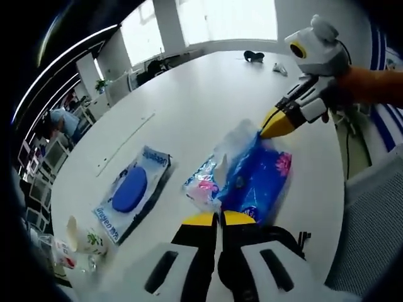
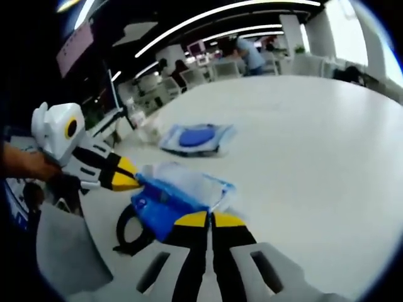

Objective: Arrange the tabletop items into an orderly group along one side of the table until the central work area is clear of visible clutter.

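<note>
A blue tissue pack with a clear wrapper lies between both grippers on the white table. My left gripper has its yellow tips shut on the pack's near edge. My right gripper comes in from the right, its yellow tips pinched on the pack's far end. In the right gripper view, the right gripper is shut at the tissue pack, and the left gripper meets its other end. A flat packet holding a blue disc lies left of the pack, also visible as the disc packet.
A paper cup lies tipped near the table's edge beside small clutter. A black object and a small white item sit at the far end. A black loop lies under the pack. Chairs and a person are beyond the table.
</note>
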{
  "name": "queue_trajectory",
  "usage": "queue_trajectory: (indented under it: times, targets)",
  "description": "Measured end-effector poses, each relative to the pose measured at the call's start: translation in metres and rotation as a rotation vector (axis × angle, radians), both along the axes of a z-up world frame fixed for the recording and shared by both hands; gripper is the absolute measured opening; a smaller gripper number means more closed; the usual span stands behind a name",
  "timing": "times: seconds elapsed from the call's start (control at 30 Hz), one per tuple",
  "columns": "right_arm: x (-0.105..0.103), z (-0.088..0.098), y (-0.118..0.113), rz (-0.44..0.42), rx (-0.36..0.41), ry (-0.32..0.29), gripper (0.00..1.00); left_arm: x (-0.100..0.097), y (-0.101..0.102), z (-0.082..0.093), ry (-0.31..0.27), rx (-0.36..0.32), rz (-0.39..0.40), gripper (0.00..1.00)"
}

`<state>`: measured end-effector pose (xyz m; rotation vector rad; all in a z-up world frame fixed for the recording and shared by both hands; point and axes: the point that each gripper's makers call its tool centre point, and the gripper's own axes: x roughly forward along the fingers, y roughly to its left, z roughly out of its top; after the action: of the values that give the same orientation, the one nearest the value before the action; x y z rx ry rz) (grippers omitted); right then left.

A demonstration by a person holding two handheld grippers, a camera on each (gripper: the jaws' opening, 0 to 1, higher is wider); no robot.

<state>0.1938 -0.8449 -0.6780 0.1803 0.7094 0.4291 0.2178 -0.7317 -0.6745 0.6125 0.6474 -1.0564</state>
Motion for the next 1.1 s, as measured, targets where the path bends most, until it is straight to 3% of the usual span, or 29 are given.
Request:
queue_trajectory:
  times: [0.13,0.23,0.47,0.63,1.1]
  targets:
    - [0.005,0.006,-0.004,-0.014,-0.003,-0.009,0.00,0.009,-0.006,0.005,-0.002,-0.003,-0.008,0.01]
    - [0.010,0.004,-0.009,-0.040,0.000,0.008,0.00,0.015,-0.011,0.011,-0.064,-0.002,-0.065,0.01]
    - [0.023,0.010,-0.023,-0.063,-0.009,-0.009,0.00,0.030,-0.026,0.011,-0.054,-0.019,-0.058,0.01]
    - [0.033,0.013,-0.034,-0.063,-0.031,-0.018,0.00,0.038,-0.036,0.015,-0.092,-0.039,-0.076,0.01]
    - [0.062,0.026,-0.058,-0.043,-0.098,-0.036,0.00,0.066,-0.061,0.019,-0.106,-0.069,-0.049,0.01]
